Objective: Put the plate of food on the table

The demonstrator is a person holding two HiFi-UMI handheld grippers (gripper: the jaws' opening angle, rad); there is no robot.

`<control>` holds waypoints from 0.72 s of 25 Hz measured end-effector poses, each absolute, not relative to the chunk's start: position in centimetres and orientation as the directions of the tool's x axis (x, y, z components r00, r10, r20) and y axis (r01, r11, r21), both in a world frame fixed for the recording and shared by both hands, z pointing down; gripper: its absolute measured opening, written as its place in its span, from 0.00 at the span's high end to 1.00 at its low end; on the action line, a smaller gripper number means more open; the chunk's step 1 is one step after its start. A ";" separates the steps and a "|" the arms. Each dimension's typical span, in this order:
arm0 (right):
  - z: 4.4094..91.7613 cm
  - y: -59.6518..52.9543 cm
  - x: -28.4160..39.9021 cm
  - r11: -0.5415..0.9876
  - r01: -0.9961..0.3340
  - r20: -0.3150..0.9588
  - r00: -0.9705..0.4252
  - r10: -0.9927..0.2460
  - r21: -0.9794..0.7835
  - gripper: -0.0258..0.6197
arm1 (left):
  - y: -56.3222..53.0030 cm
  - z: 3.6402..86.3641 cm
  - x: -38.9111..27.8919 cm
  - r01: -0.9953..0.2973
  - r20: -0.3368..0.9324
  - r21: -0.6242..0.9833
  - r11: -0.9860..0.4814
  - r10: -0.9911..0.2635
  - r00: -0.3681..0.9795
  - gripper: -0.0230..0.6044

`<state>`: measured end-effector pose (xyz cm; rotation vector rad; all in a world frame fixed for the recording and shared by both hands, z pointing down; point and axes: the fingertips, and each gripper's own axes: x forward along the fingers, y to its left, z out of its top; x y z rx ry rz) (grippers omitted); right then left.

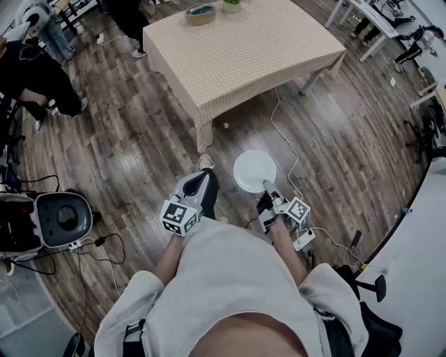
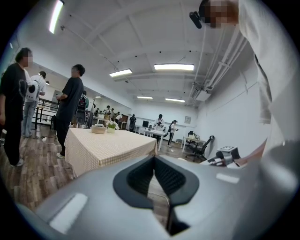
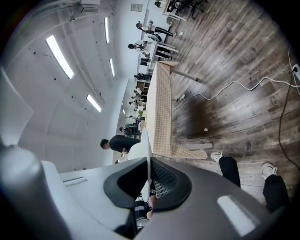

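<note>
A round white plate (image 1: 254, 171) hangs over the wooden floor, short of the table (image 1: 244, 49) with the checked cloth. I make out no food on it. My right gripper (image 1: 267, 186) is shut on the plate's near rim. In the right gripper view the plate (image 3: 146, 154) stands edge-on between the pads, with the table (image 3: 163, 108) beyond. My left gripper (image 1: 202, 178) is held beside it at the left, shut with nothing in it. The left gripper view has its jaws meeting at the tip (image 2: 154, 161) and the table (image 2: 108, 145) ahead.
A bowl (image 1: 201, 12) and a small plant pot (image 1: 231, 5) stand at the table's far edge. A white cable (image 1: 286, 139) runs across the floor by the table leg. A grey machine (image 1: 63, 219) sits on the floor at left. People (image 1: 35, 84) stand at the far left.
</note>
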<state>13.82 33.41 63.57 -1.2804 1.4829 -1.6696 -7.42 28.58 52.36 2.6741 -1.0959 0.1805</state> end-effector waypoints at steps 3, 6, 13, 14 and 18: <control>63.8 31.8 14.2 -0.234 -0.186 0.290 -0.386 -0.876 -0.954 0.94 | 26.7 52.8 -6.8 -0.697 0.208 0.185 -0.693 -0.665 0.717 0.95; 64.2 29.7 14.1 -0.241 -0.184 0.295 -0.377 -0.878 -0.953 0.94 | 24.1 53.4 -6.5 -0.685 0.212 0.191 -0.703 -0.652 0.728 0.95; 64.5 22.8 14.2 -0.268 -0.174 0.315 -0.355 -0.881 -0.947 0.94 | 15.9 53.6 -6.1 -0.665 0.200 0.206 -0.718 -0.635 0.746 0.95; 64.5 21.7 14.1 -0.272 -0.180 0.320 -0.353 -0.879 -0.945 0.94 | 14.7 53.5 -6.2 -0.663 0.200 0.207 -0.719 -0.633 0.748 0.95; 63.7 16.7 14.0 -0.269 -0.189 0.320 -0.347 -0.881 -0.944 0.94 | 9.4 53.2 -6.2 -0.650 0.203 0.210 -0.730 -0.618 0.759 0.95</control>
